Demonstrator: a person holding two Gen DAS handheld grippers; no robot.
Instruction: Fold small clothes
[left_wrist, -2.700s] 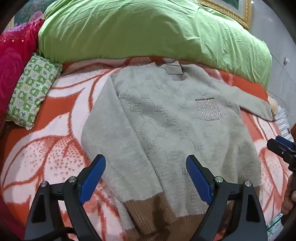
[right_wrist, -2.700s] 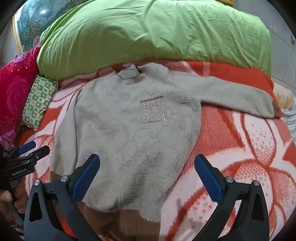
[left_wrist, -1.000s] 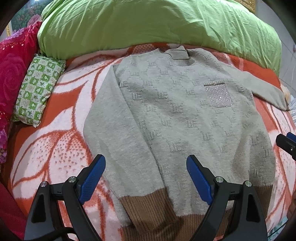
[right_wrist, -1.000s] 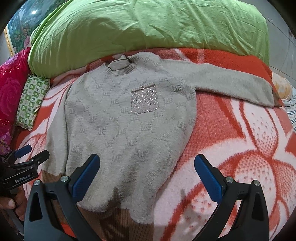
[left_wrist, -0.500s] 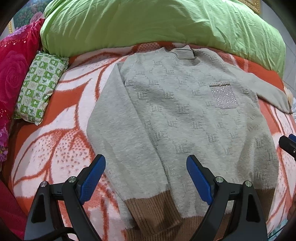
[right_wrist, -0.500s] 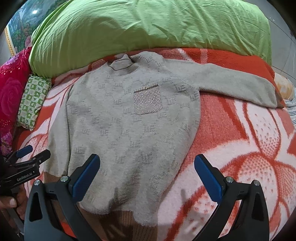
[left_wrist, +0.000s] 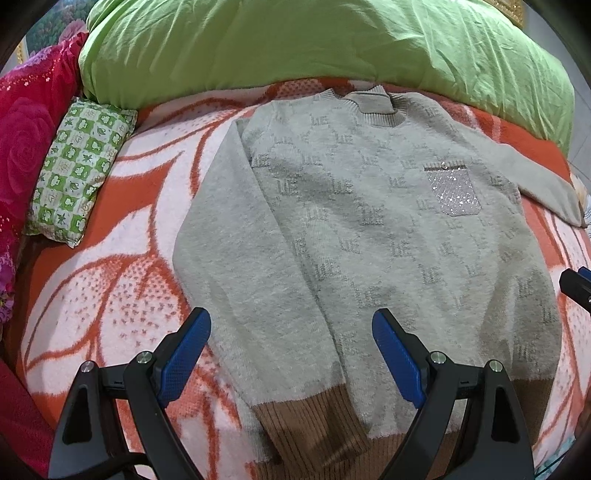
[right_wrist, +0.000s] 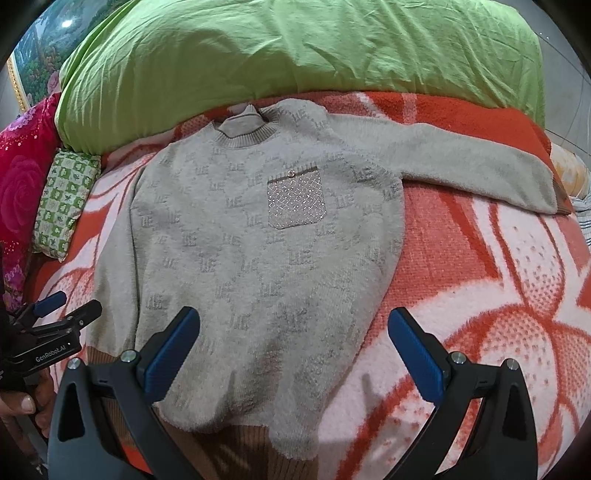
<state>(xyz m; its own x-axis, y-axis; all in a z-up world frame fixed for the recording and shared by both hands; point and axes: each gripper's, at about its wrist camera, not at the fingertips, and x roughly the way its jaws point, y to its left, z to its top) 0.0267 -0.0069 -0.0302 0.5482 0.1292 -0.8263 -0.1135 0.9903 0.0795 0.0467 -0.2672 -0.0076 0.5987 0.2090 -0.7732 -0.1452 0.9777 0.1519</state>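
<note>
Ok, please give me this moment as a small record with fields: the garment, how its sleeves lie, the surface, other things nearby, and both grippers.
garment: grey sweater, spread flat, front up, brown ribbed hem
pocket: sparkly chest pocket
sleeves: one sleeve lies along the body; the other sleeve stretches out sideways
surface: orange and white flowered blanket
nearby: green quilt beyond the collar; green checked pillow; red rose fabric
left gripper: open, holds nothing, over the hem end
right gripper: open, holds nothing
fold: not yet begun
</note>
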